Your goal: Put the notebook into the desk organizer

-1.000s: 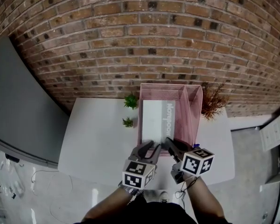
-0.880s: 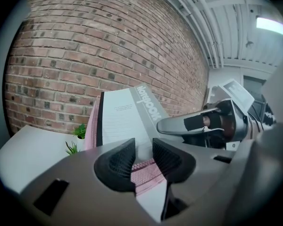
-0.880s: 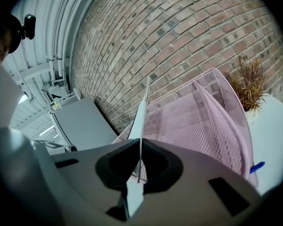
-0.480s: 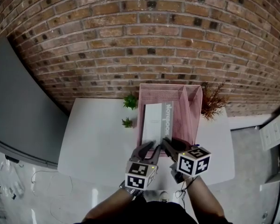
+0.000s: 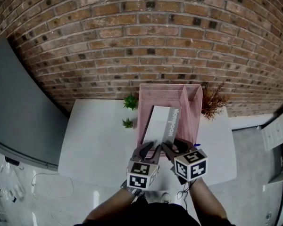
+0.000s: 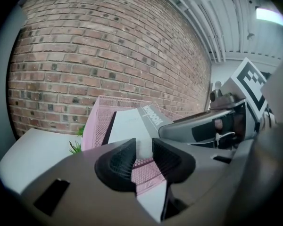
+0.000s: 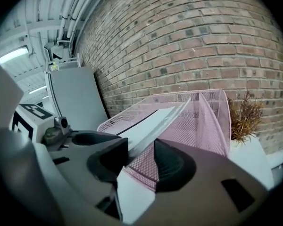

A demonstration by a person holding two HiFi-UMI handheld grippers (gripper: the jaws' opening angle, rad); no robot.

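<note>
One white, grey-spined notebook (image 5: 158, 121) leans tilted in the wide left compartment of the pink wire-mesh desk organizer (image 5: 194, 106) on the white desk (image 5: 94, 140), at the centre of the head view. Your left gripper (image 6: 144, 158) has its jaws open, just eased slightly closer, with the notebook's near end showing between them. Your right gripper (image 7: 141, 158) has just opened its jaws wide; the notebook's edge runs between them, unclamped.

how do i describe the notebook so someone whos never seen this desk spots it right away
Against the brick wall stands a white table, and on it a pink mesh organizer. The notebook lies tilted in its wide left compartment: a white cover with a grey lettered spine, while its neighbours are small plants.
</note>
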